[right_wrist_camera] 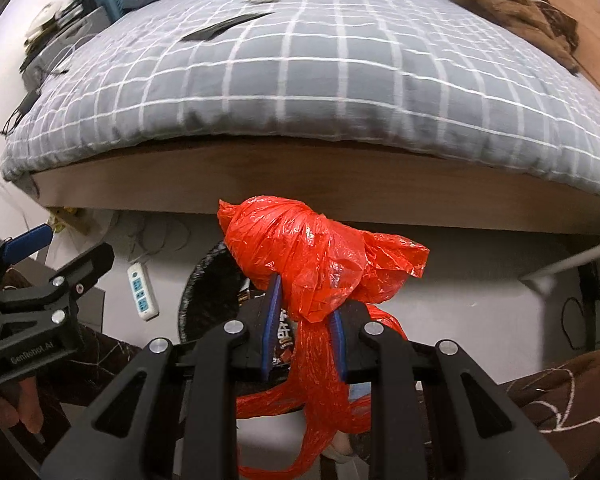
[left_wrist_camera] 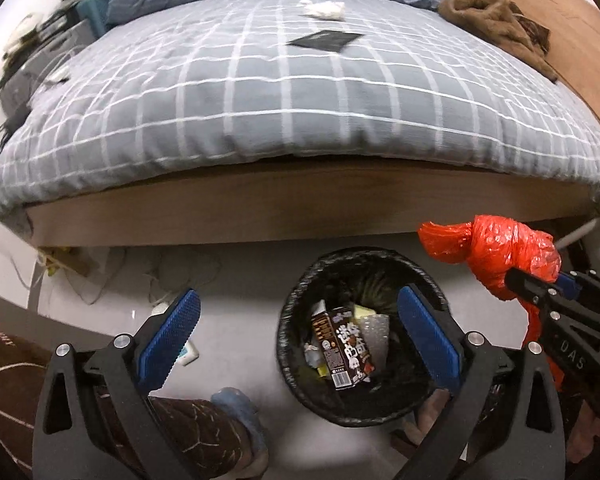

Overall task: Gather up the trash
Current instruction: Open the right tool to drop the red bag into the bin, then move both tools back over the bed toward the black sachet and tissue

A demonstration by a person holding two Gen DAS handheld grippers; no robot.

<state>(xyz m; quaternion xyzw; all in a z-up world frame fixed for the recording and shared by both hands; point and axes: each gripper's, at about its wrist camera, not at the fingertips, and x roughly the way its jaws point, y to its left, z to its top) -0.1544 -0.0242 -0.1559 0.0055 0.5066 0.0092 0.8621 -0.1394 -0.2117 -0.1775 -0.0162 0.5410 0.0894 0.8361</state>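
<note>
- Hanging wide open at the lower left of the left-wrist view, the left gripper (left_wrist_camera: 296,344) holds nothing; its left pad (left_wrist_camera: 170,338) sits over bare floor and its right pad over the bin (left_wrist_camera: 364,336). If it drops lower it could knock the rim and tip the bin, which looks light.
- Lying on the floor at left of centre in the right-wrist view, a power strip (right_wrist_camera: 142,290) and loose cables sit near the bin; a missed drop would land among them.
- Sitting in the bin at lower centre, a carton (left_wrist_camera: 346,352) and wrappers already fill part of it, so a bulky item may perch on top rather than sink.
- Pinching the twisted neck of the red bag (right_wrist_camera: 312,256), the right gripper (right_wrist_camera: 304,312) is narrowly closed on it, bag bulging above the pads, tails trailing below. It appears to be near or partly over the bin, but not clearly centred; released now, the bag might catch the rim or fall outside.
- Thin plastic could cling to the pads on release.
- Resting on the bed (left_wrist_camera: 300,92) at upper centre, a white tissue (left_wrist_camera: 324,9) and a dark packet (left_wrist_camera: 325,40) remain uncollected.
</note>
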